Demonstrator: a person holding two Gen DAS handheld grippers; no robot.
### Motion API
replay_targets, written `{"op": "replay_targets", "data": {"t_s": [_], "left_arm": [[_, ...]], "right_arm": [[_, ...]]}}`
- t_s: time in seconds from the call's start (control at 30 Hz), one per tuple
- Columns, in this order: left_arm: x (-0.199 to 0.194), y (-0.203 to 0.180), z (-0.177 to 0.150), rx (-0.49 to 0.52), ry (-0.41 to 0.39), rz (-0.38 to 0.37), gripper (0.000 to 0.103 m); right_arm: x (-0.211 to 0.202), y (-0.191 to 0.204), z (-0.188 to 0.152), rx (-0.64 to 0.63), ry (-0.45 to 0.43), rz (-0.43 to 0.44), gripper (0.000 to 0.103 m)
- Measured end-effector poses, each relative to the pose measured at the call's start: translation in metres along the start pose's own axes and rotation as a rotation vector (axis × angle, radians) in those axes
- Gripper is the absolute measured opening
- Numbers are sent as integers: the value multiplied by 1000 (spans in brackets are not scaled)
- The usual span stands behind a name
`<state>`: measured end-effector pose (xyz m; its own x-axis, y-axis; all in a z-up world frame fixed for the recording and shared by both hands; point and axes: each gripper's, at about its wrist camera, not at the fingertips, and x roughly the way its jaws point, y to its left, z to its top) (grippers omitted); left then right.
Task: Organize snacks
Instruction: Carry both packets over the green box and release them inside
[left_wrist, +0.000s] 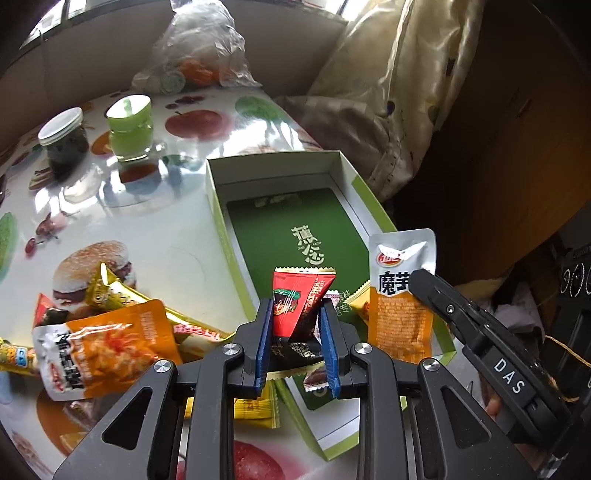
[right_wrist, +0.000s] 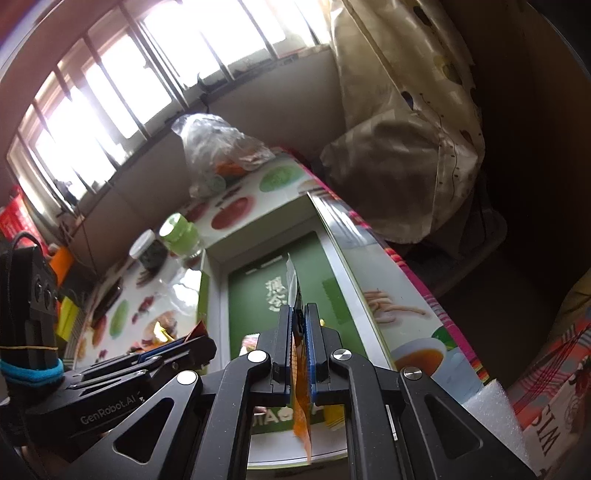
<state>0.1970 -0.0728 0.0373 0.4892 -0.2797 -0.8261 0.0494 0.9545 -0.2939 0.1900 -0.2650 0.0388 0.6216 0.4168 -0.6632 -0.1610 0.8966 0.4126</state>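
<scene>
My left gripper (left_wrist: 295, 306) is shut on a red and black snack packet (left_wrist: 301, 295), held over the near end of an open green-lined box (left_wrist: 280, 177). Beside it on the right, the right gripper (left_wrist: 476, 325) holds an orange and silver packet (left_wrist: 400, 291) above the box's right side. In the right wrist view that gripper (right_wrist: 298, 310) pinches the orange packet (right_wrist: 301, 369) edge-on over the box (right_wrist: 218, 266), with the left gripper (right_wrist: 177, 347) at lower left. A few small packets (left_wrist: 341, 299) lie in the box's near end. Loose snacks (left_wrist: 107, 343) are heaped on the table to the left.
On the fruit-print table stand a dark jar with a white lid (left_wrist: 64, 140) and a green-lidded jar (left_wrist: 129, 125). A crumpled plastic bag (left_wrist: 199, 48) sits at the far edge. A curtain (left_wrist: 388, 92) hangs past the table's right edge.
</scene>
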Motion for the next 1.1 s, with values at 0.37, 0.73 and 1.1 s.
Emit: {"op": "replay_targets", "data": {"t_s": [0.37,0.73,1.1], "left_arm": [[10,-10,6,36,2,36,27],[21,-13,6,46,26,57,33],[16,-14,4,50,23,45,40]], "right_arm": [[11,0,-6,-24,22,-21,7],[12,1,-8,-28,31,-20,11],[6,5,-12,-33,26,-37,18]]}}
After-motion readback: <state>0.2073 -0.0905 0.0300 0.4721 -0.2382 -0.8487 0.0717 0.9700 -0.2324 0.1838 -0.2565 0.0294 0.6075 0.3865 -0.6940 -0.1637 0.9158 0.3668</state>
